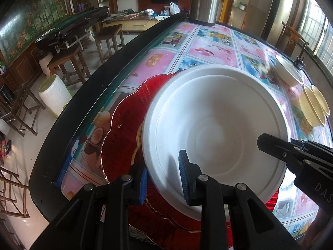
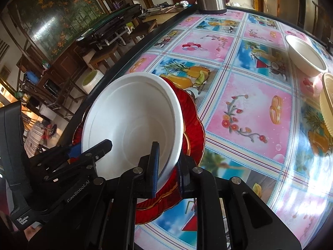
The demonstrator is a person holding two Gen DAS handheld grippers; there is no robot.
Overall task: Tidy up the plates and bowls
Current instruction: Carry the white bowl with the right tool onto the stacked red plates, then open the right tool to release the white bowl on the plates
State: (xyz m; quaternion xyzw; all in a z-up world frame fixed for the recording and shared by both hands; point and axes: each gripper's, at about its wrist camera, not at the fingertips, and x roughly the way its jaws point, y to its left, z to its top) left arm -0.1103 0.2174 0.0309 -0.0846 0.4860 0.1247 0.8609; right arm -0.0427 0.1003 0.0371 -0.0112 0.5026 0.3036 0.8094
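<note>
The white bowl (image 1: 214,129) sits on the red plate (image 1: 124,129) near the surface's edge. The left gripper (image 1: 164,179) and right gripper (image 2: 167,166) each straddle its rim, jaws partly closed. It looks light, thin and crushable; rim holds suit it.

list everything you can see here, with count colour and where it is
large white bowl: 1, white, on the red plate, both grippers at its rim
red plate: 1, red with gold scalloped edge, under the large bowl near the table's edge
small white bowl: 1, white, far side of the table, apart
cream bowls: 2, cream, ribbed, nested, tilted beside the small white bowl
steel cylinder: 1, silver, upright at the table's far edge
table: 1, pink and blue fruit-print cover, dark rim
wooden stools: several, brown, on the floor beyond
left gripper: 1, black with blue pads, straddling the bowl's rim
right gripper: 1, black with blue pads, straddling the rim
</note>
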